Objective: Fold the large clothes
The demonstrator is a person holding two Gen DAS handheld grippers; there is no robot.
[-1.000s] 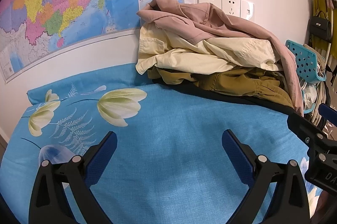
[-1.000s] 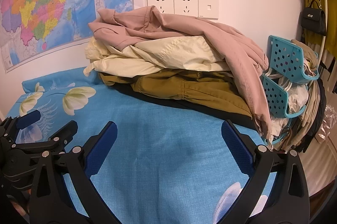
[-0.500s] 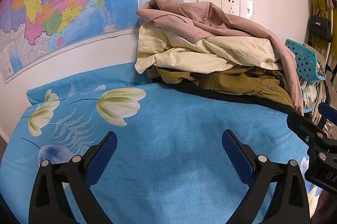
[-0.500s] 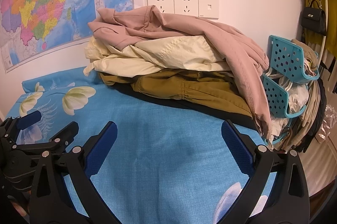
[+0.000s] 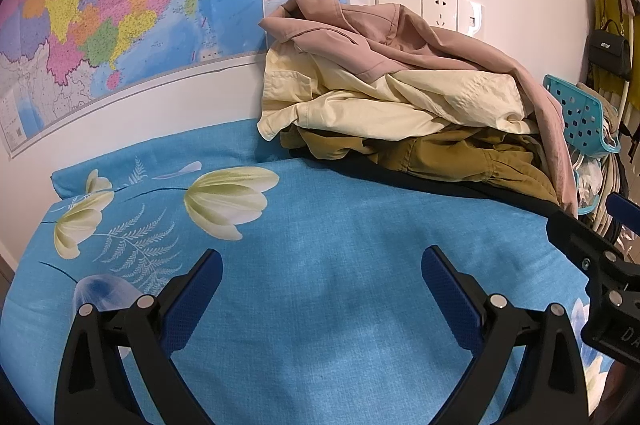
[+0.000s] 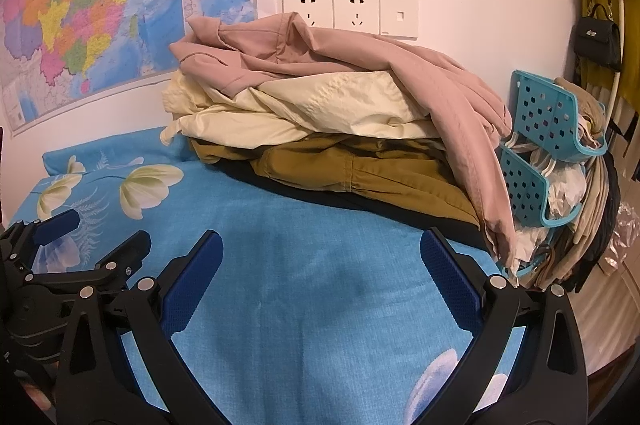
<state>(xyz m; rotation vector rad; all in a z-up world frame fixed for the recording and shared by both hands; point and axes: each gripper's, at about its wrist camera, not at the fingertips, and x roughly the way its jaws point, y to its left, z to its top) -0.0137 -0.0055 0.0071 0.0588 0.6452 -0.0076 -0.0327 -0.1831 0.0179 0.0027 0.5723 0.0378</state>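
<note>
A pile of large clothes lies at the back of the blue flowered bed sheet (image 5: 320, 245) against the wall. A pink garment (image 5: 384, 41) (image 6: 340, 57) is on top, a cream one (image 5: 400, 101) (image 6: 320, 105) under it, an olive one (image 5: 448, 157) (image 6: 360, 169) below, and a black one at the bottom. My left gripper (image 5: 322, 271) is open and empty above the sheet, short of the pile. My right gripper (image 6: 320, 253) is open and empty, beside the left gripper (image 6: 72, 253), also short of the pile.
A map (image 5: 120, 5) hangs on the wall at left, with wall sockets (image 6: 350, 11) behind the pile. Turquoise perforated baskets (image 6: 548, 121) with hangers and clothes stand at the bed's right edge. A black handbag (image 6: 598, 41) hangs at far right.
Both views shifted only slightly; the pile sits marginally nearer and further left in the left wrist view. Both grippers stay open.
</note>
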